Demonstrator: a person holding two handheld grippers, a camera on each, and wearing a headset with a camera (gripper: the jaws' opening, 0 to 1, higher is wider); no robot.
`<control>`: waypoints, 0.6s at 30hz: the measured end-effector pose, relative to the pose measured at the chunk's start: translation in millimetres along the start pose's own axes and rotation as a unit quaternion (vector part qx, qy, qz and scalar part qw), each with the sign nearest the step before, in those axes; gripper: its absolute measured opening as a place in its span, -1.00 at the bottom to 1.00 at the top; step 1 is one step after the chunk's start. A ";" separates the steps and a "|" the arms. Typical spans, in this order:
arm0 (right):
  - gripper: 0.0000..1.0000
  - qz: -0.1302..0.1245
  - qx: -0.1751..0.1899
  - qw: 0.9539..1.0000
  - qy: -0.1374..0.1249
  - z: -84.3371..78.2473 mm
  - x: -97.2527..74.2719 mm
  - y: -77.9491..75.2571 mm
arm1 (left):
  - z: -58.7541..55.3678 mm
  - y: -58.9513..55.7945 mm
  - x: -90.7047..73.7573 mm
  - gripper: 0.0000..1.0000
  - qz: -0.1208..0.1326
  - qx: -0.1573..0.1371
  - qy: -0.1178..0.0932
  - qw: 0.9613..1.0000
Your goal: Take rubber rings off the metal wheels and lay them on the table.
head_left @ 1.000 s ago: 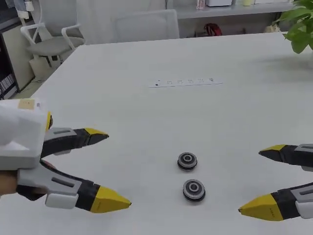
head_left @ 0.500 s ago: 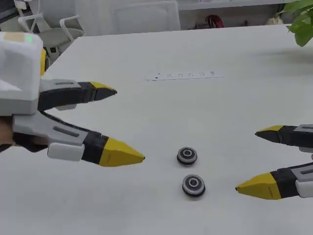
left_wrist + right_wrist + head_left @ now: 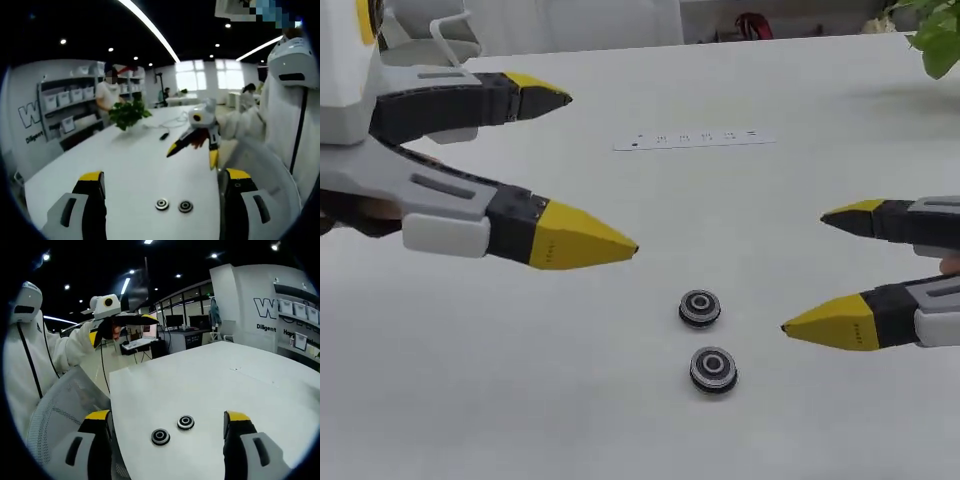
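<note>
Two small metal wheels with dark rubber rings lie flat on the white table [image 3: 520, 400], one [image 3: 699, 308] just behind the other [image 3: 713, 369]. My left gripper [image 3: 602, 172] is held open well above the table, up and left of the wheels, with nothing between its fingers. My right gripper [image 3: 804, 273] stands open and empty just right of the wheels. In the left gripper view the wheels [image 3: 161, 204] [image 3: 185, 206] sit side by side between my open jaws. In the right gripper view they [image 3: 160, 436] [image 3: 185, 422] also lie ahead between the open jaws.
A white power strip [image 3: 692, 139] lies flat farther back on the table. A potted plant [image 3: 935, 35] stands at the far right corner. Office chairs [image 3: 440, 40] stand beyond the far left edge. People are in the room's background [image 3: 107, 95].
My left gripper has risen and come closer to the head camera, now higher over the table. The right gripper has edged left toward the wheels. The wheels have not moved.
</note>
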State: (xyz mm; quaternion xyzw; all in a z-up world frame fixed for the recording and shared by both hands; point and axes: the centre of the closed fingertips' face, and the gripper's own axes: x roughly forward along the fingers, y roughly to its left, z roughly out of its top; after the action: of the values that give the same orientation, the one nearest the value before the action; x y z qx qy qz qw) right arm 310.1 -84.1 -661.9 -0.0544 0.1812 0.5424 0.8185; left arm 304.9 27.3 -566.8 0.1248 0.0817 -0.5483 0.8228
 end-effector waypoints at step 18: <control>0.43 0.018 -0.045 0.997 -0.055 65.1 24.3 -11.0 | 30.1 24.1 17.4 0.83 0.000 0.037 -0.055 0.998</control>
State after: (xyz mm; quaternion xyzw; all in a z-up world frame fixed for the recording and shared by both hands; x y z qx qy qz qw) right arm 344.0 -48.9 -611.3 -0.0580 0.1120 0.5665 0.8144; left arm 333.8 11.9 -540.0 0.1245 0.0162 -0.5569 0.8211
